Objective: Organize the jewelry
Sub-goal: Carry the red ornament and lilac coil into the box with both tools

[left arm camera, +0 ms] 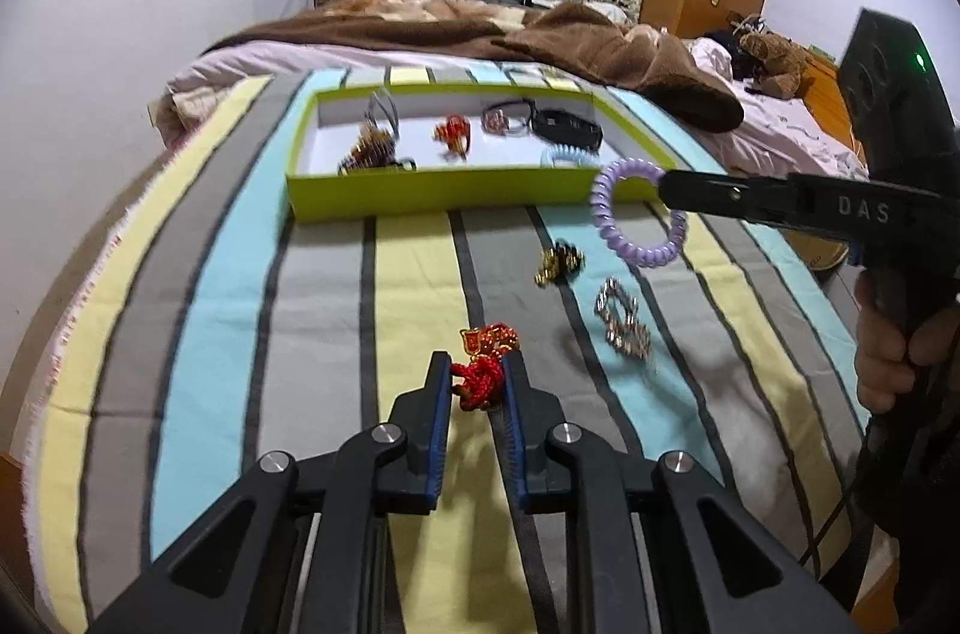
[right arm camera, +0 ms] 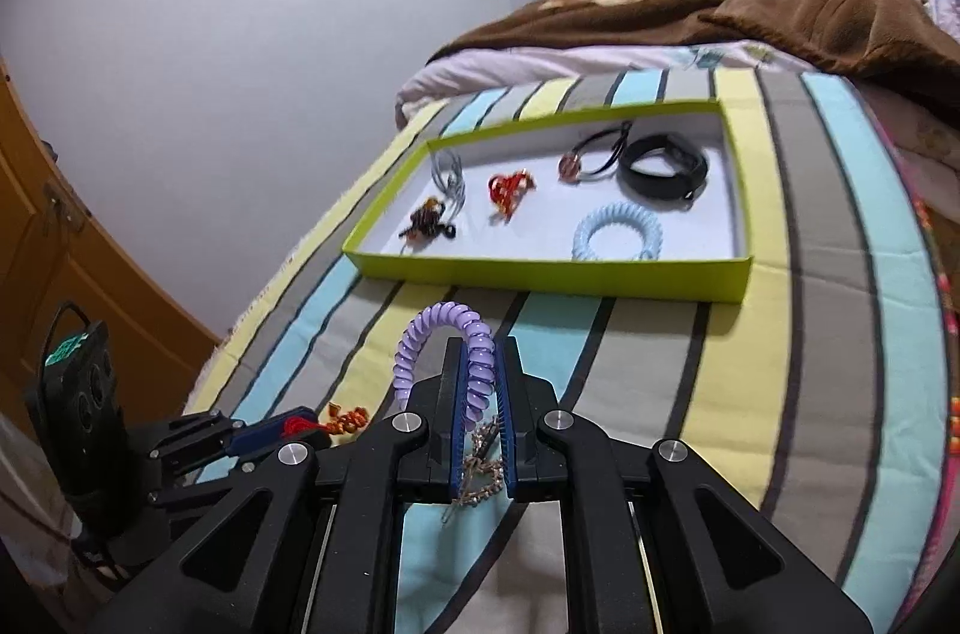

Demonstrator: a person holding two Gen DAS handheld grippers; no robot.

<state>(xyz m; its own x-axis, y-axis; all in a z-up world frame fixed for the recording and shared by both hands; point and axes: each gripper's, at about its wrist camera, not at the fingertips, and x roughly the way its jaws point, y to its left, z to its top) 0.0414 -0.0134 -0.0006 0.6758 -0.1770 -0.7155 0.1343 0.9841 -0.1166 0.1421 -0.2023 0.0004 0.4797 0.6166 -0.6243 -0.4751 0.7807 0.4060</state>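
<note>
Nearest of all, a red knotted charm point(left arm camera: 483, 376) is pinched between the pads of the left tongs point(left arm camera: 477, 388), which are closed tight on it. The charm sits low over the striped blanket point(left arm camera: 312, 310) on the bed.

A little farther on, a purple coil hair tie point(right arm camera: 447, 352) is held by the right tongs point(right arm camera: 480, 394). These are shut all the way on one side of the ring, and the rest of the ring hangs free. It is held above the blanket, just in front of the green box point(left arm camera: 444, 197).

Two small things are left on the blanket between the tongs and the box: a gold and black clip point(left arm camera: 559, 262) and a sparkly silver clip point(left arm camera: 624, 319).

Farther off, the box is seen with other pieces already inside, a blue coil hair tie point(right arm camera: 618, 238) among them.

To do this step well, the purple tie should be carried over the near wall of the box, high enough that the hanging loop is not caught on the edge. It is best let go beside the blue one, in a bare spot. The squeeze should be kept firm until then, since a springy ring can slip.
</note>
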